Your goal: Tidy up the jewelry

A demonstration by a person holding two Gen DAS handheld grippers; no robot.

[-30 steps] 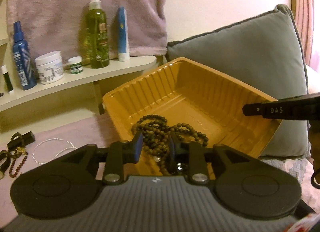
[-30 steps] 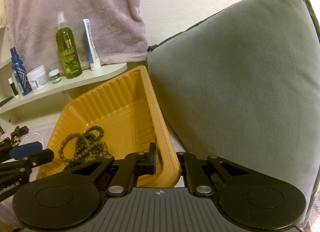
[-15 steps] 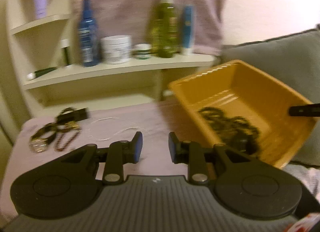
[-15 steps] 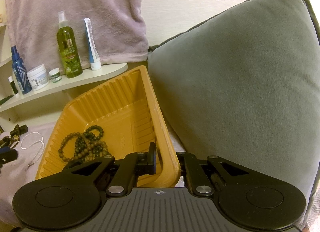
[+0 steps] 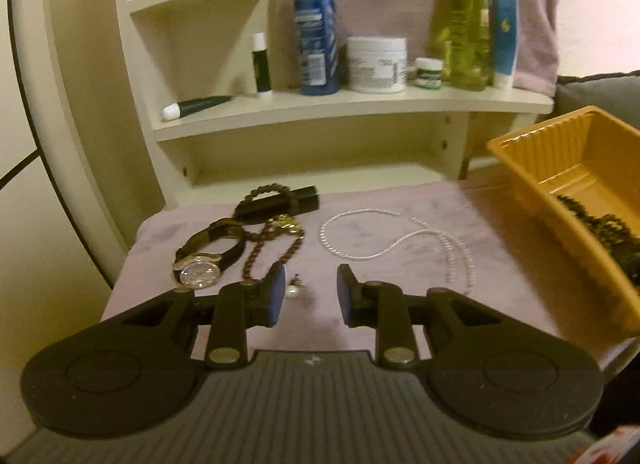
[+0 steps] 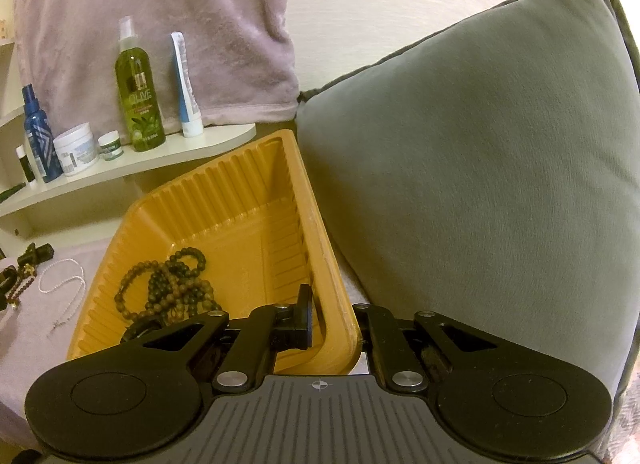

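My left gripper (image 5: pixel 310 288) hangs open over the pink cloth (image 5: pixel 384 304), nothing between its fingers. Just off its left fingertip lies a pearl earring (image 5: pixel 292 291). Farther back on the cloth are a wristwatch (image 5: pixel 202 269), a dark red bead bracelet (image 5: pixel 276 248), a black bar with a bead band (image 5: pixel 280 200) and a white chain necklace (image 5: pixel 380 238). The orange tray (image 5: pixel 560 152) stands tilted at the right with dark bead necklaces (image 6: pixel 168 288) inside. My right gripper (image 6: pixel 336 328) is shut on the tray's near wall (image 6: pixel 316 232), one finger inside and one outside.
A cream shelf unit (image 5: pixel 352 108) behind the cloth carries bottles, jars and tubes, with a pink towel (image 6: pixel 160 24) hanging above. A large grey cushion (image 6: pixel 480 184) leans right against the tray. The cloth's left edge drops off beside the watch.
My left gripper has swung left, from over the beads in the tray to above the cloth by the earring and watch. The right gripper and the tray have stayed put.
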